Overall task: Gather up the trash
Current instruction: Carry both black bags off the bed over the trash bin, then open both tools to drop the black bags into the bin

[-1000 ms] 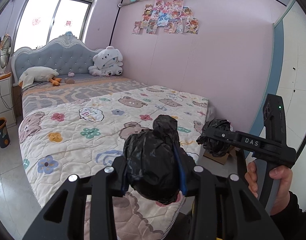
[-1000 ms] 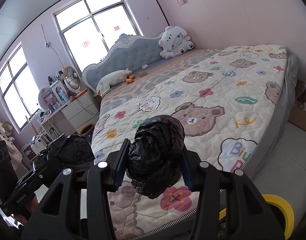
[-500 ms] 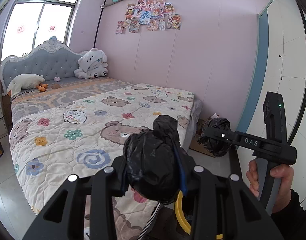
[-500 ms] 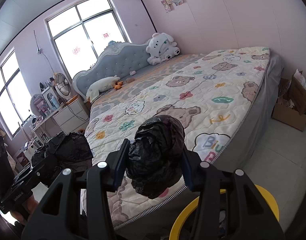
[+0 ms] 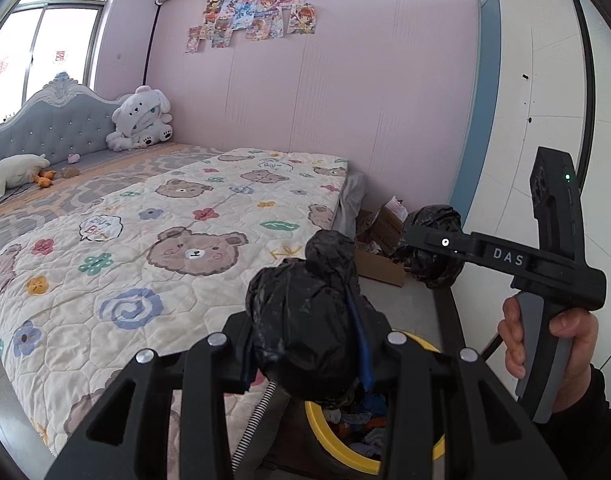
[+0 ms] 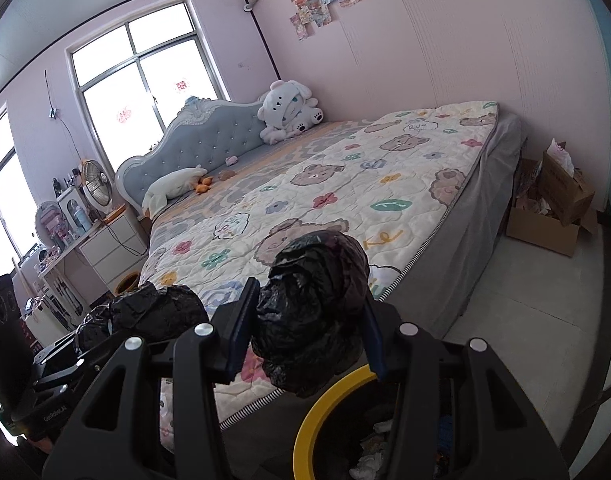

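Fingers [image 5: 363,350] of the left gripper [image 5: 305,344] pinch a crumpled black bag [image 5: 305,320]; the right gripper [image 6: 307,332] clamps a second black wad [image 6: 311,312]. Just below both — a yellow-rimmed bin [image 6: 325,404]. Carrying looks finished — next comes centring each wad over the rim, then letting go.

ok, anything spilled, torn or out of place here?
Nothing spilled. Each gripper is shut on a tied black trash bag: left gripper, left bag, right gripper, right bag. Neither bag looks torn. Below sits the yellow-rimmed bin. Only clutter: open cardboard boxes by the bed's foot, overflowing.
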{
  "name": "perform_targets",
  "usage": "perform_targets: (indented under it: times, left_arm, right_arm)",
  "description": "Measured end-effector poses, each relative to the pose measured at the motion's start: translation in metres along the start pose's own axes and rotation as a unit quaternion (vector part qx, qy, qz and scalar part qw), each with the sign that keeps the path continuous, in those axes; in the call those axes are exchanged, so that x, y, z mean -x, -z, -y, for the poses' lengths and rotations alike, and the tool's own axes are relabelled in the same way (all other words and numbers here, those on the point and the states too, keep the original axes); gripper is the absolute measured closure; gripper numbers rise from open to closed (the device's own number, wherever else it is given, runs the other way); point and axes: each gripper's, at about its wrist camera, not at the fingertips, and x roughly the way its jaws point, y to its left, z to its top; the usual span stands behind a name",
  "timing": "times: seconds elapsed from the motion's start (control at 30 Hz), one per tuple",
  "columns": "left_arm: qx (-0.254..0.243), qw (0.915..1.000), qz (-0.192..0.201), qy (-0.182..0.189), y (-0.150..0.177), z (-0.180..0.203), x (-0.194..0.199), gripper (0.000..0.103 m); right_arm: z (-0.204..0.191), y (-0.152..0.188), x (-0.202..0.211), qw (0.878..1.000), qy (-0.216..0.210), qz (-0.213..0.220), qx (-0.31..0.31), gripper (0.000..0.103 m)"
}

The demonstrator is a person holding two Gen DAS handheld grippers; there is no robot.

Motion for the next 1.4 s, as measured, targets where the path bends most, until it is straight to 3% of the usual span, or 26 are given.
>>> perform_targets:
  times: [0.5, 0.87, 1.4]
  left_arm:
    - [-0.010, 0.9973, -0.057, 0.044, 0.027, 0.031, -0.056, 0.068]
    - [-0.029, 0.9905, -0.121, 0.059, 0.058, 0.049, -0.091, 0.067]
    - [-0.029, 0.9876, -0.135, 0.075, 0.071, 0.055, -0.099, 0.061]
  right_arm:
    - [0.052, 0.026, 0.005, 0.998, 0.038, -0.013, -0.042, 0.057]
    - [0.089, 0.056, -0.019, 0.993, 0.058, -0.055, -0.090, 0.057]
    - [0.104, 0.076, -0.031, 0.987, 0.082, -0.070, -0.117, 0.051]
